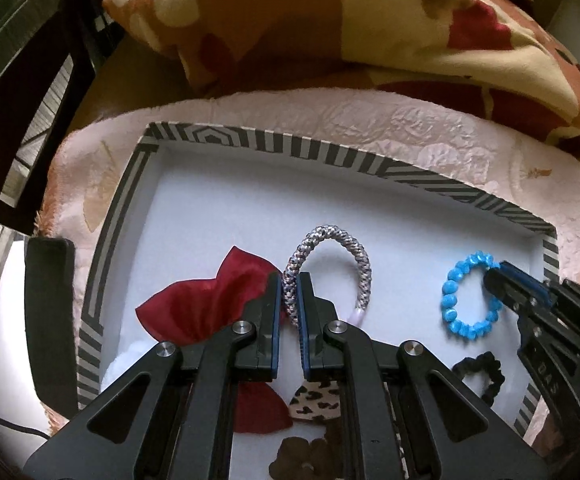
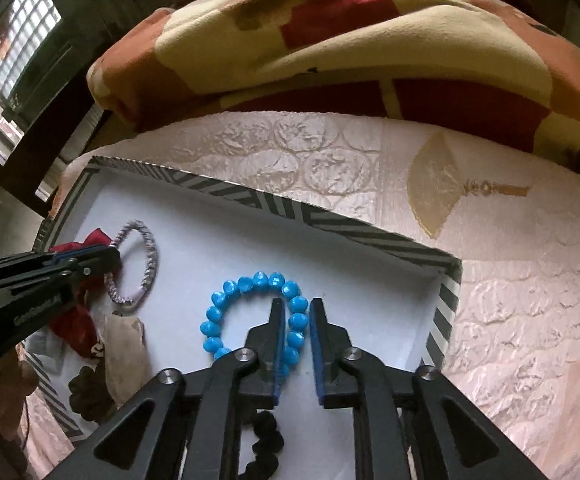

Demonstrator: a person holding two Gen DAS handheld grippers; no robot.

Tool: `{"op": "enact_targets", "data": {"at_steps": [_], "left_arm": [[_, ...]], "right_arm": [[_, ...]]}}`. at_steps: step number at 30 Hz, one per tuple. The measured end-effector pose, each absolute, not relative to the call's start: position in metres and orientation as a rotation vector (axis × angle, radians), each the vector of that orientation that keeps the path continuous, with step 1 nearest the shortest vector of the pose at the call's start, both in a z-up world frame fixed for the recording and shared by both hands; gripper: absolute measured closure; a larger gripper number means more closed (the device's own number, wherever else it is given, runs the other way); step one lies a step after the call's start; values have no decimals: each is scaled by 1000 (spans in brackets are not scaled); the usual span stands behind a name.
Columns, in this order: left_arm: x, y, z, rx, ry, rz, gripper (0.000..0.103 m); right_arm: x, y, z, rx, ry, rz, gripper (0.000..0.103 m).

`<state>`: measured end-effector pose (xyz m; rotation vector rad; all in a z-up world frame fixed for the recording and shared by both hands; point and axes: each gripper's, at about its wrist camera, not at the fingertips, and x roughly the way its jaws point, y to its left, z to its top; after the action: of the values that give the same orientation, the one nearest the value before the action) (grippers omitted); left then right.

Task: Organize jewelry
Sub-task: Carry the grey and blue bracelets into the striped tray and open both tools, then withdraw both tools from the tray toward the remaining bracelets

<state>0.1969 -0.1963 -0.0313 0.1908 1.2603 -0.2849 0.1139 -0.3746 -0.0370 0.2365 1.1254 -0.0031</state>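
Observation:
A white box with a striped rim point(image 1: 274, 138) lies on a pink bedspread. My left gripper point(image 1: 290, 286) is shut on a grey braided bracelet point(image 1: 341, 240), whose loop arches beyond the fingers; it also shows in the right wrist view point(image 2: 150, 264). A blue beaded bracelet point(image 1: 455, 300) lies flat at the box's right. My right gripper point(image 2: 297, 308) straddles its right side point(image 2: 274, 280), jaws a little apart with the beads between them. The right gripper also shows in the left wrist view point(image 1: 497, 276).
A red fabric bow point(image 1: 206, 300), a leopard-print piece point(image 1: 315, 400), a brown scrunchie point(image 1: 301, 456) and a black scrunchie point(image 1: 485, 372) lie in the box's near part. A patterned blanket point(image 1: 349, 20) is heaped behind the box. A dark chair point(image 1: 30, 100) stands at the left.

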Motion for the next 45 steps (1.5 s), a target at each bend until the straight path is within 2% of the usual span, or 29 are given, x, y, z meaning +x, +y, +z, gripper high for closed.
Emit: {"op": "enact_targets", "data": {"at_steps": [2, 4, 6, 7, 11, 15, 27, 45], "left_arm": [[197, -196, -31, 179, 1265, -290, 89], [196, -195, -28, 183, 1254, -295, 77], [192, -193, -23, 176, 1239, -303, 59], [191, -192, -20, 170, 1234, -308, 58], [176, -187, -4, 171, 1205, -310, 58], [158, -180, 10, 179, 1176, -301, 58], [85, -144, 40, 224, 1102, -302, 58], [-7, -94, 46, 223, 1090, -349, 57]], "right_arm": [[107, -375, -30, 252, 1110, -7, 74], [101, -375, -23, 268, 1093, -10, 73], [92, -376, -15, 290, 1076, -14, 73], [88, -376, -10, 300, 1068, -15, 73], [65, -367, 9, 330, 1036, -11, 73], [47, -349, 27, 345, 1010, -6, 64], [-15, -297, 52, 317, 980, 12, 61], [-110, -250, 48, 306, 985, -58, 61]]}}
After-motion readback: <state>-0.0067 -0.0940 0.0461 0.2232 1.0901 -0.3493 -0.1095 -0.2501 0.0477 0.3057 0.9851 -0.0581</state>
